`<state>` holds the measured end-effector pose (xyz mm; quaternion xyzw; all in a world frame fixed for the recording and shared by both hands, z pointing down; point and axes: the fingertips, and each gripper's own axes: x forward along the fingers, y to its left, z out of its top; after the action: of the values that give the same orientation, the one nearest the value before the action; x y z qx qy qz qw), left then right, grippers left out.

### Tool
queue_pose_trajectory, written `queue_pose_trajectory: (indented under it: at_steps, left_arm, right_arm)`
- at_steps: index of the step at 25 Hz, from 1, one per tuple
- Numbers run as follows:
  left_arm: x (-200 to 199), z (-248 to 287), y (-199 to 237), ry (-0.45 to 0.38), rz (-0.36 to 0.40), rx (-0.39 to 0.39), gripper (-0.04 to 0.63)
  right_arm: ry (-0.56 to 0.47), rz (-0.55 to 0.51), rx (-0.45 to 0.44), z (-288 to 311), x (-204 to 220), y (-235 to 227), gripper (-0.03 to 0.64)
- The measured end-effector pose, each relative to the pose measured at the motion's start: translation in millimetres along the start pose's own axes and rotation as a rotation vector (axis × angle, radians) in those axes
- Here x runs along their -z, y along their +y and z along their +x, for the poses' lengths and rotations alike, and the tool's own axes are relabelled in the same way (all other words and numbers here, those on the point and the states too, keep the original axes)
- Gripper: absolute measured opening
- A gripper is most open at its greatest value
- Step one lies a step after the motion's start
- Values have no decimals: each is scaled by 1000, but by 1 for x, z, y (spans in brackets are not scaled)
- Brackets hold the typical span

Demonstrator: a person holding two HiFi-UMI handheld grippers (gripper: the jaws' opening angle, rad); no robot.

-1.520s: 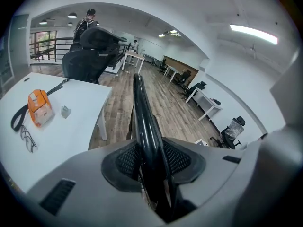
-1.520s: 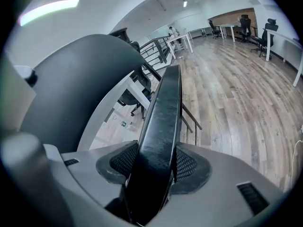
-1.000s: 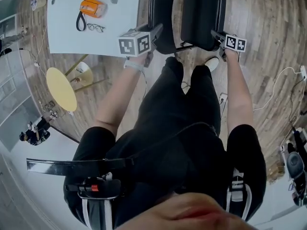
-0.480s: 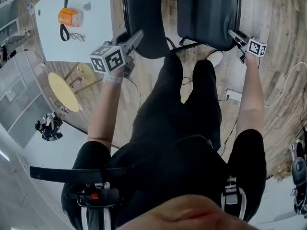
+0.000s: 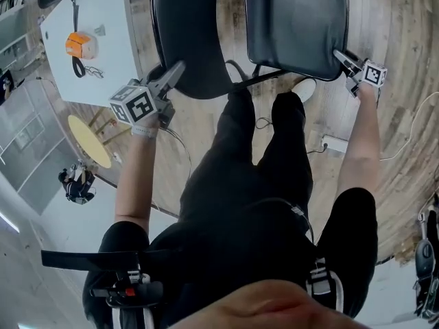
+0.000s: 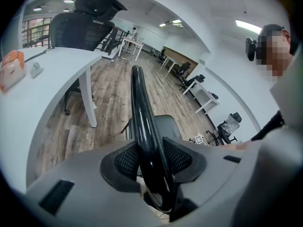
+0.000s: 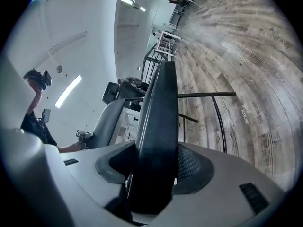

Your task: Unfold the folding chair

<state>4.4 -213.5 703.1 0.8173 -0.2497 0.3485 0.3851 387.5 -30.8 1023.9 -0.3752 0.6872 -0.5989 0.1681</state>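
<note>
A black folding chair stands in front of me on the wood floor. In the head view its backrest is at the left and its square seat at the right. My left gripper holds the backrest's lower edge. In the left gripper view the glossy rim runs between the pads, and the left gripper has its jaws opening. My right gripper grips the seat's near right corner. In the right gripper view the thick seat edge fills the gap of the right gripper.
A white table at the left carries an orange pouch and glasses. A yellow round stool stands below it. My legs and a shoe are close under the chair. A power strip lies on the floor.
Both grippers have come down with the chair; the left one slid left and down, the right one outward to the right. The seat now shows larger and flatter.
</note>
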Motion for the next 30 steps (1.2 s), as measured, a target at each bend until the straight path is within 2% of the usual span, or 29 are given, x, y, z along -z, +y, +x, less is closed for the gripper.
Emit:
queue_pose_trajectory:
  at_steps: [13,18,22,26,28,30]
  left_arm:
    - [15,41,-8,49,-5,-20,140]
    - [16,51,-23,48,4,-8,140]
    - [16,58,-36,58,14,-5,140]
    - [14,62,-41,40,10,-7,140]
    - [14,61,-40,25,2,-7,140]
    - [10,60,-41,-3,33,-21,143]
  right_arm:
    - [22,80,29,-30,3,-76,229]
    - [34,112,75,-38,5,-93,238]
    - [44,70,149,-47,3,-104,248]
    - [11,111,108,-44,0,-99,255]
    - [12,68,150,-47,-1,-101,258]
    - [12,-6,224,-55,-5,-107,269]
